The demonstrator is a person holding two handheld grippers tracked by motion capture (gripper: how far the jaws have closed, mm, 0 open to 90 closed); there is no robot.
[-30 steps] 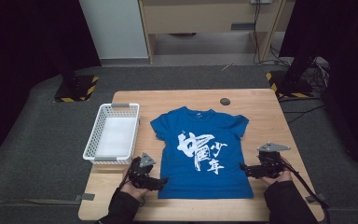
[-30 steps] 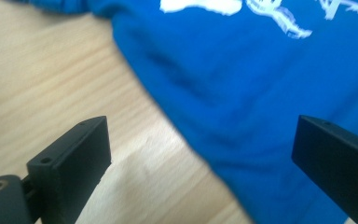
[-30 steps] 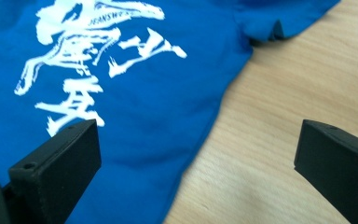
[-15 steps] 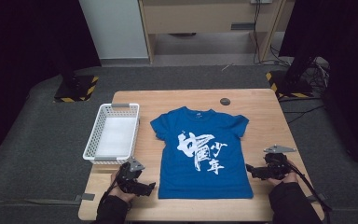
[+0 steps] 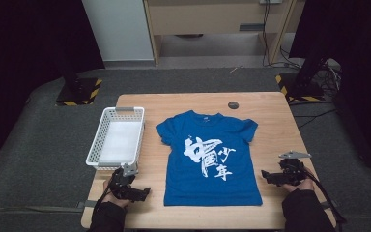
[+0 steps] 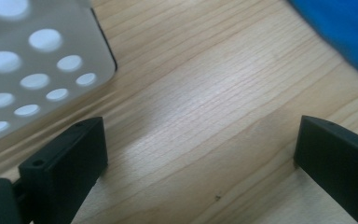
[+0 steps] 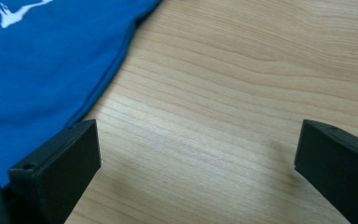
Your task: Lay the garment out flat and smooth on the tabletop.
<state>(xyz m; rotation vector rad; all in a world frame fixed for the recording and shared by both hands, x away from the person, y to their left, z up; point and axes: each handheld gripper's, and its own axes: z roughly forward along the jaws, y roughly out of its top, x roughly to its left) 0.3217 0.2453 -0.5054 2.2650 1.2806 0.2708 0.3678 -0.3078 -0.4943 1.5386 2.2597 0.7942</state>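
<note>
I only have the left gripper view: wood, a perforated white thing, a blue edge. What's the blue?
Observer: A blue T-shirt with white print, lying flat on the table, seen from the high view.
Operator: And the white thing?
Observer: A white basket on the table, left of the shirt; nothing shows inside it.
Operator: Where's the right gripper?
Observer: The right gripper is on the shirt's other side near the hem, jaws open, nothing between them. The left gripper is also open.
Operator: Anything else on the table?
Observer: A small dark round thing beyond the collar; I can't tell what it is.
</note>
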